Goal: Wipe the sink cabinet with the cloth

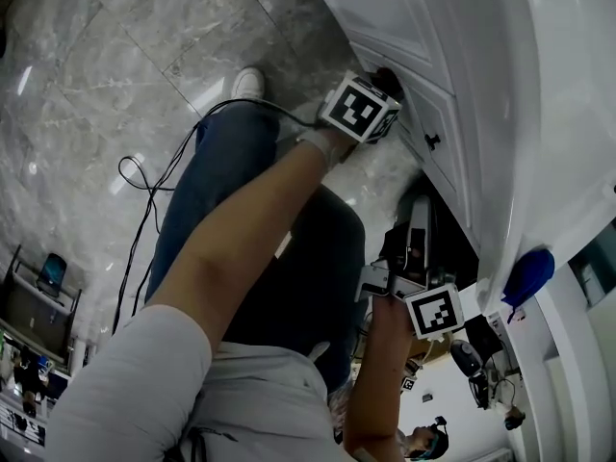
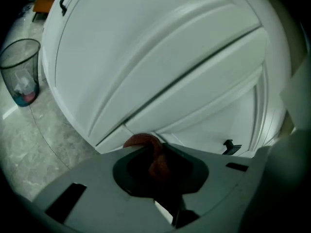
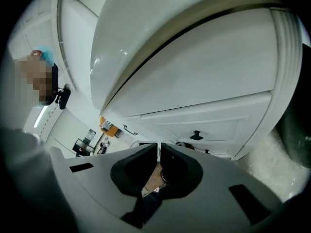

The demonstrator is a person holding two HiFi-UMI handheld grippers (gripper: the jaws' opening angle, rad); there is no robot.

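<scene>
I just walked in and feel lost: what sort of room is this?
Probably a bathroom: a white sink cabinet with panelled doors and dark knobs, a grey marble-look tiled floor, and a see-through bin near the cabinet. The left gripper pinches a reddish cloth.

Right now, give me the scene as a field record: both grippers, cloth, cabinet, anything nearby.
left gripper: shut on reddish cloth, tip at the white cabinet door
cloth contact: bunched between the jaws; touch on the door unclear
right gripper: jaws together, nothing held, held back from the cabinet
door handle: small, black, right of the left gripper
floor: grey marble tile
clear bin: stands on the floor, left of the cabinet
</scene>
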